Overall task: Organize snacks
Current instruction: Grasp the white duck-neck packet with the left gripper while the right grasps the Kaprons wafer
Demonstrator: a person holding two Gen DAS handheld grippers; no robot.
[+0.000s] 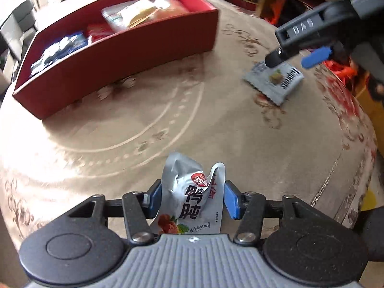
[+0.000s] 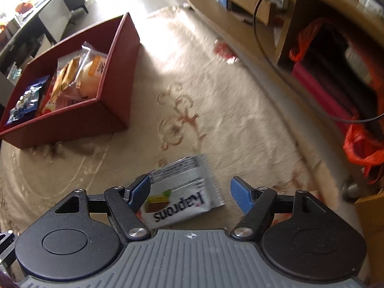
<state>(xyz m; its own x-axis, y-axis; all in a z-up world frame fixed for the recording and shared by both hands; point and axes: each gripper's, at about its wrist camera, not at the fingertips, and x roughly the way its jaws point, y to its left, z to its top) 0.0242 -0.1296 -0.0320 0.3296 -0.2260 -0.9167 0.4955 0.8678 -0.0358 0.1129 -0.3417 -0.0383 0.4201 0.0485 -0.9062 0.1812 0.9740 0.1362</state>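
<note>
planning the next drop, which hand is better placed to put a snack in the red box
Left. Its tool already pinches the silver pouch; the right tool is open over the wafer pack lying on the cloth.

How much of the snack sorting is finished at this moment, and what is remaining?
Several snack packs already lie in the red box. The left gripper is shut on a crumpled silver pouch, not yet boxed. The right gripper hangs open over the white wafer packet, which lies flat on the tablecloth. Both remain.
</note>
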